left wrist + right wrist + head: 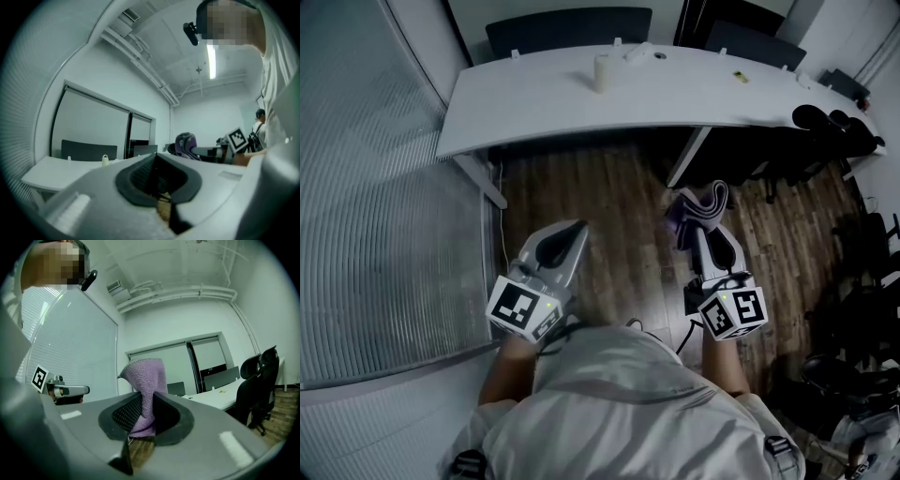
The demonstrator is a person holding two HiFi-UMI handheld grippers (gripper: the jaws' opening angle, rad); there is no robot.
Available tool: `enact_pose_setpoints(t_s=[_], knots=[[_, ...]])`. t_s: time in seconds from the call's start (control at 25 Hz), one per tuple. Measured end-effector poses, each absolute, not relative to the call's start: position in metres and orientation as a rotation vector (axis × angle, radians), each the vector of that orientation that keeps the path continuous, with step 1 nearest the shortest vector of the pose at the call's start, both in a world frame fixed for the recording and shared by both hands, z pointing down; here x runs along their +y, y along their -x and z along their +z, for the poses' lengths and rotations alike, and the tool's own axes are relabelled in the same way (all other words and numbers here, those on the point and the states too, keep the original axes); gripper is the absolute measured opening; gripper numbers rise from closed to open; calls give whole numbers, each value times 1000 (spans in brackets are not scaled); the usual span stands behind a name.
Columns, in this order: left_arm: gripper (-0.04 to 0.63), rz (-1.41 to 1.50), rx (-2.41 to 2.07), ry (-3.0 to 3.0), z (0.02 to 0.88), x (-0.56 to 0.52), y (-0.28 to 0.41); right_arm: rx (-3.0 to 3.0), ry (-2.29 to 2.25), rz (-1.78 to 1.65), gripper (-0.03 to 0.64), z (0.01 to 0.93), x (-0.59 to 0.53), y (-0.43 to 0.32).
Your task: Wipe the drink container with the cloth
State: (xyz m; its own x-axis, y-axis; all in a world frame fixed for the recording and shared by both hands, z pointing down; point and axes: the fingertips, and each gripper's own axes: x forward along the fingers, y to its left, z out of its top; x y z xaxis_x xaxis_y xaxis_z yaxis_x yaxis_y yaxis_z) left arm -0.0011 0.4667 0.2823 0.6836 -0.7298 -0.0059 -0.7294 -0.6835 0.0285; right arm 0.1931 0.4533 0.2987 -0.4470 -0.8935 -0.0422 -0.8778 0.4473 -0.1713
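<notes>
Cloth (145, 380) is clamped in the right tongs (142, 414); the left tongs (568, 238) are closed, empty. The drink container (602, 72) stands well apart on the surface (534, 105), so wiping seems not yet begun.

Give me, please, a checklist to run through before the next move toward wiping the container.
1. Cloth held in the right gripper: ok, its jaws are closed on it.
2. Left gripper free: ok, nothing is between its jaws.
3. Left gripper open to take the container: not ok, it is shut.
4. Container upright on the table: ok.
5. Grippers at the container: not ok, both are over the floor, apart from the table.
6. Container closed: cannot tell, too small.
</notes>
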Motion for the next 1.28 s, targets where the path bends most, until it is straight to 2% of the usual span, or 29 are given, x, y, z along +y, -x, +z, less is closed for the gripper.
enact_pose_setpoints(t_s=[0.36,0.88,1.28], knots=[[3,-37,-1258,-2852,282,462,20,2535,1532,-224,80,296,448,-181],[3,-41,-1224,-2851,293,445,116,2573,1578,-236,81,306,431,-84],[3,-92,-1210,-2812,299,412,160,2614,1598,-240,81,313,403,-40]])
